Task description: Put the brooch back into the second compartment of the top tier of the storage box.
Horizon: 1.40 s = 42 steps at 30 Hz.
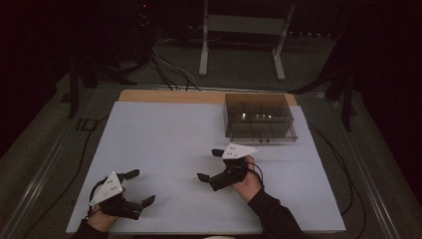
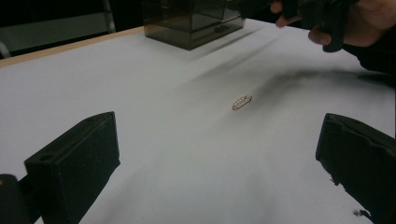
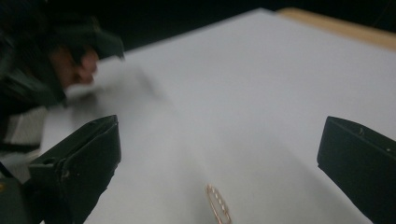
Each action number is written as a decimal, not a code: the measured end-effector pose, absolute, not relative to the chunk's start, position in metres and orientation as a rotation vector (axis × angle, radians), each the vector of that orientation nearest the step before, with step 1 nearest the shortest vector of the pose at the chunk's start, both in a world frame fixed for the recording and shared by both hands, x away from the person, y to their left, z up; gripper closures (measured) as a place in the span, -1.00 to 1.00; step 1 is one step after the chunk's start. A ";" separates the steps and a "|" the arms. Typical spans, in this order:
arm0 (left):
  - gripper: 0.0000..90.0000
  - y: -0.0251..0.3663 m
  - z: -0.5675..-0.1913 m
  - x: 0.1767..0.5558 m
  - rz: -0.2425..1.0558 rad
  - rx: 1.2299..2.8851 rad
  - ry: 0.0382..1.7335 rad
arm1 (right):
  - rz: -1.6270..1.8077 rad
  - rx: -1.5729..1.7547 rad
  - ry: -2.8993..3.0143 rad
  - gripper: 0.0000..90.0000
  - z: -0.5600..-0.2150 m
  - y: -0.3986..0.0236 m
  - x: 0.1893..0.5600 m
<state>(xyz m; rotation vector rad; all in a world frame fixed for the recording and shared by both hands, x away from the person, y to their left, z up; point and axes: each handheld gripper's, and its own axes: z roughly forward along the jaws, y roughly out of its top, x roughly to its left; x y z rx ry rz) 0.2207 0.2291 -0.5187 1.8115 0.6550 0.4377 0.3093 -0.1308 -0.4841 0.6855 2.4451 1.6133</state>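
A small gold-coloured oval piece (image 2: 242,102) with a row of pale beads lies flat on the white sheet (image 1: 164,134). In the right gripper view the gold piece (image 3: 218,205) is just ahead of the jaws, near the bottom edge. It shows as a tiny speck (image 1: 194,176) in the high view. My right gripper (image 1: 209,165) hovers at mid-table right beside it, open and empty (image 3: 219,149). My left gripper (image 1: 143,187) is near the front left, wide open (image 2: 218,140), with the piece well ahead of it.
A dark see-through drawer box (image 1: 260,118) stands at the back right of the sheet, also seen in the left gripper view (image 2: 191,23). The wooden table edge (image 1: 169,96) runs behind. Cables and a metal stand (image 1: 244,30) lie on the floor beyond.
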 end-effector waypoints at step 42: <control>-0.99 0.231 -0.519 0.220 0.444 1.807 0.658 | 1.054 0.603 2.709 0.87 -0.529 -0.091 0.316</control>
